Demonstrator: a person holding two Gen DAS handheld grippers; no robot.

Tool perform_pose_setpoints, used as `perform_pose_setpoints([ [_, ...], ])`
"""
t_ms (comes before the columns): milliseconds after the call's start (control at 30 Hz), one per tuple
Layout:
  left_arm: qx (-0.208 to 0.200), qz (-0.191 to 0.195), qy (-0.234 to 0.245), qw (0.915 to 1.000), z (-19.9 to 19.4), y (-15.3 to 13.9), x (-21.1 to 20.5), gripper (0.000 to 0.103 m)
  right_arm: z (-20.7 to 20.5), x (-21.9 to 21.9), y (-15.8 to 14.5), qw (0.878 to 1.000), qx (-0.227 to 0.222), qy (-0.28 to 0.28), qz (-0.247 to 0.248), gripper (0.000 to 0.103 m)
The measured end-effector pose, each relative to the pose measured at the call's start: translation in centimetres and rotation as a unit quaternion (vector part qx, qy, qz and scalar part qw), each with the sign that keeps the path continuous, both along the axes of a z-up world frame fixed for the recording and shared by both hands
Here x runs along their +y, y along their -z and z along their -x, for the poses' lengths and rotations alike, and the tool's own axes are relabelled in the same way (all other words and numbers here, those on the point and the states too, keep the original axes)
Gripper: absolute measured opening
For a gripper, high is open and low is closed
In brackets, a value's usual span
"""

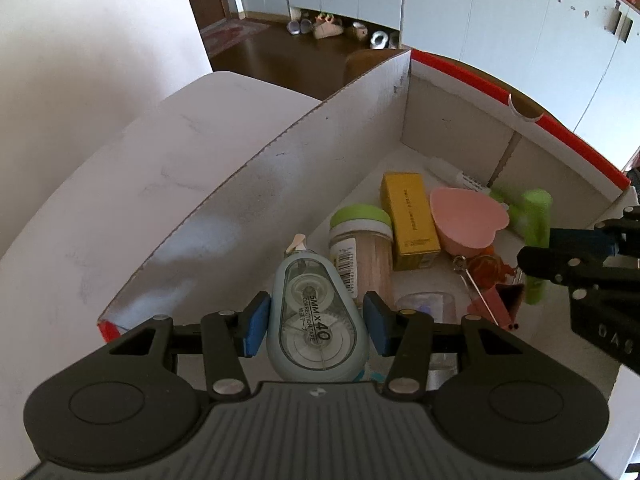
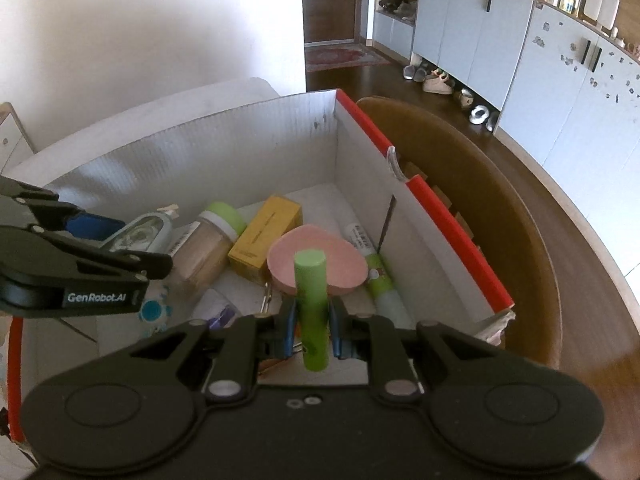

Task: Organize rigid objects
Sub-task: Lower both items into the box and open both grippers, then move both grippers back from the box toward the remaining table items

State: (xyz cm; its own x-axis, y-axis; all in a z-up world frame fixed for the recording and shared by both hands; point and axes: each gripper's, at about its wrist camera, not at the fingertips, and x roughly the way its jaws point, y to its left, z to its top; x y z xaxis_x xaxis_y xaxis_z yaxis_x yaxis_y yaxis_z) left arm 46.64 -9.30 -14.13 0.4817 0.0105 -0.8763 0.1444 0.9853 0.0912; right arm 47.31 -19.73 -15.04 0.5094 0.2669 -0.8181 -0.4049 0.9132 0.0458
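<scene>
My left gripper (image 1: pixel 316 320) sits low inside the white cardboard box (image 1: pixel 256 184), its blue pads (image 1: pixel 256 320) spread on either side of a pale blue correction tape dispenser (image 1: pixel 314 320). The left pad looks to be touching the casing, while a sliver of gap shows at the right pad, so I count it as released around the dispenser, not pinching it. The dispenser lies on the box floor, close to the long left wall.

My right gripper (image 2: pixel 313 326) is clenched on a light green cylinder (image 2: pixel 312 304), which stands nearly upright between the pads above the box's contents.

The box is crowded. Just beyond the dispenser lies a toothpick jar (image 1: pixel 362 248) with a green lid, on its side and touching a yellow carton (image 1: pixel 410 220). Beside that is a pink heart-shaped dish (image 1: pixel 468 218), directly behind the green cylinder from my right-hand view. A white tube with a green label (image 2: pixel 378 268) lies along the red-edged right wall. An orange trinket on a metal clip (image 1: pixel 486 270) and a clear plastic item (image 1: pixel 426 306) lie near my left gripper's right finger. Outside the box, a brown chair (image 2: pixel 500 216) stands beside it.
</scene>
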Motion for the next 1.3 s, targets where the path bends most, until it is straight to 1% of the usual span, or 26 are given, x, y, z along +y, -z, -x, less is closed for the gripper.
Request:
perform_pose_setpoints([
  [67, 0.002, 0.002, 0.003, 1.0000, -0.1, 0.0, 0.0, 0.050, -0.2, -0.1, -0.1, 1.000, 0.003, -0.001, -0.004, 0.016],
  [200, 0.007, 0.020, -0.008, 0.9997, -0.2, 0.1, 0.4, 0.050, -0.2, -0.2, -0.2, 1.000, 0.004, -0.005, -0.006, 0.019],
  [433, 0.005, 0.036, -0.031, 0.9989, 0.4, 0.1, 0.8, 0.050, 0.1, -0.3, -0.5, 1.000, 0.002, -0.007, -0.015, 0.024],
  [600, 0.004, 0.046, -0.038, 0.9982, 0.8, 0.1, 1.1, 0.052, 0.4, -0.4, -0.9, 1.000, 0.001, -0.007, -0.023, 0.025],
  [667, 0.001, 0.055, -0.042, 0.9976, 1.1, -0.1, 1.2, 0.052, 0.6, -0.5, -1.1, 1.000, 0.000, -0.005, -0.026, 0.028],
  [700, -0.002, 0.059, -0.042, 0.9973, 1.2, -0.2, 1.3, 0.052, 0.7, -0.5, -1.2, 1.000, 0.000, -0.006, -0.029, 0.034],
  [733, -0.004, 0.062, -0.042, 0.9972, 1.4, -0.4, 1.3, 0.052, 0.8, -0.5, -1.3, 1.000, -0.001, -0.005, -0.029, 0.041],
  [800, -0.010, 0.063, -0.042, 0.9970, 1.8, -0.8, 1.3, 0.052, 1.3, -0.5, -1.6, 0.999, -0.007, 0.000, -0.032, 0.049],
  [1000, -0.034, 0.068, -0.041, 0.9962, 3.5, -2.4, 1.5, 0.052, 2.7, -0.5, -2.6, 0.999, -0.014, -0.001, -0.037, 0.058],
  [1133, -0.039, 0.076, -0.043, 0.9955, 4.6, -3.5, 2.1, 0.052, 4.1, -0.4, -3.9, 0.999, -0.025, -0.004, -0.042, 0.066],
  [1300, -0.052, 0.086, -0.038, 0.9942, 6.6, -5.0, 2.9, 0.052, 6.1, -0.1, -5.6, 0.998, -0.036, -0.012, -0.049, 0.071],
])
